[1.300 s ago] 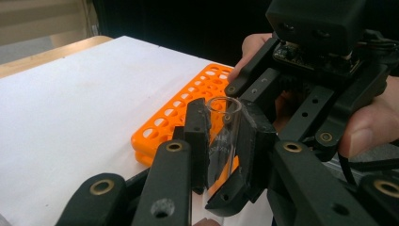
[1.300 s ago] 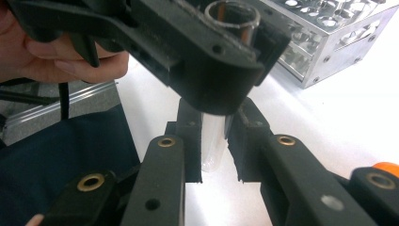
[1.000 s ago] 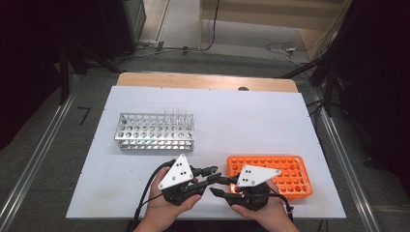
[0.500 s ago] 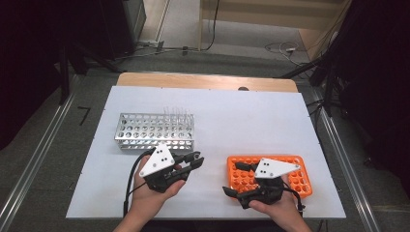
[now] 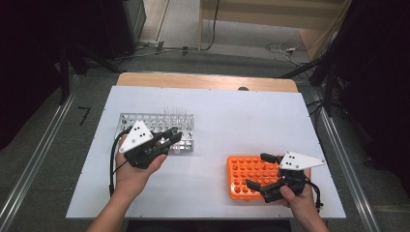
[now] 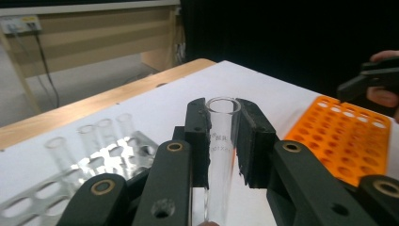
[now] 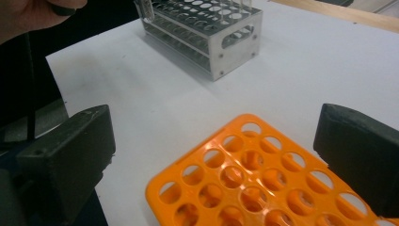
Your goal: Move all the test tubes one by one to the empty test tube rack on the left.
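My left gripper (image 5: 169, 137) is clamped on a clear test tube (image 6: 220, 155), upright between the pads, right at the near edge of the metal rack (image 5: 157, 126). My right gripper (image 5: 258, 171) has just been opening; its jaws stand wide apart with nothing between them, over the orange rack (image 5: 244, 171) on the white table (image 5: 232, 121).

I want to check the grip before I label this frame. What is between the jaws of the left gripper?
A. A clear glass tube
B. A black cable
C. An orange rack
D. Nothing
A: in the left gripper view the left gripper has its two black jaws closed on a clear glass tube, with the metal rack to one side and the orange rack to the other.
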The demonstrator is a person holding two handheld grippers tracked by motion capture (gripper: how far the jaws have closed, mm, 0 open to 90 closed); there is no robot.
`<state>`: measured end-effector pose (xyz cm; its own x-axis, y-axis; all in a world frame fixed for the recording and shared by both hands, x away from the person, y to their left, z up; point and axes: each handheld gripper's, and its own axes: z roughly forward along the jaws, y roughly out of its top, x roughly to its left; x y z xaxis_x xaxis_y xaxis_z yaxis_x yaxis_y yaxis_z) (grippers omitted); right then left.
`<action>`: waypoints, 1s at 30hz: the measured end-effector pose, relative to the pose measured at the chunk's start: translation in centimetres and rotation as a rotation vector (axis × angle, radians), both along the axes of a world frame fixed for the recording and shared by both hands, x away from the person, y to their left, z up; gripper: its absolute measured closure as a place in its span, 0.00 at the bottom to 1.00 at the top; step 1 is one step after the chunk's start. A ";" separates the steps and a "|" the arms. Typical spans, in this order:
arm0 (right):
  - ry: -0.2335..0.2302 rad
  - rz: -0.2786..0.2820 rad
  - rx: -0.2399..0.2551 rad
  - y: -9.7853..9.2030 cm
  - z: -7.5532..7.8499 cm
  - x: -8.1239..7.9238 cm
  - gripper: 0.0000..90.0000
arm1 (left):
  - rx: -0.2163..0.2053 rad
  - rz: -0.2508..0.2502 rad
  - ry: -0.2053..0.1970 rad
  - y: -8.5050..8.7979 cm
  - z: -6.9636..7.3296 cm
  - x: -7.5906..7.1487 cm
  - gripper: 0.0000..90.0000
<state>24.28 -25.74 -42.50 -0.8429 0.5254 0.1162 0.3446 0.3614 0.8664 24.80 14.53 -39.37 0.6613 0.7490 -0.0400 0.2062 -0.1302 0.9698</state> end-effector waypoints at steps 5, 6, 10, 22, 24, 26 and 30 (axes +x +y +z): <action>0.001 -0.026 -0.001 -1.2 -0.1 0.3 0.00 | 0.003 0.035 0.002 0.9 0.1 1.4 0.84; 0.000 -0.030 0.001 -1.4 -0.1 0.4 0.00 | 0.005 0.047 0.003 1.1 0.1 1.7 0.84; -0.005 -0.053 0.008 -2.4 -0.1 0.7 0.00 | -0.009 0.076 0.004 1.9 0.3 2.9 0.84; -0.003 -0.109 0.014 -4.4 -0.4 1.3 0.00 | -0.026 0.179 0.009 4.2 0.2 6.3 0.84; -0.001 -0.114 0.013 -4.5 -0.4 1.3 0.00 | -0.037 0.194 0.013 4.4 0.2 6.8 0.84; -0.002 -0.116 0.014 -4.6 -0.5 1.4 0.00 | -0.045 0.207 0.018 4.7 0.1 7.2 0.84; -0.004 -0.123 0.015 -4.8 -0.5 1.4 0.00 | -0.041 0.230 0.018 4.8 -0.1 7.9 0.84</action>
<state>25.72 -30.51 -43.03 -0.7729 0.6228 0.1214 0.3821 0.3041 0.8727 32.73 19.33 -39.45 0.4723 0.8774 -0.0839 0.2436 -0.0385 0.9691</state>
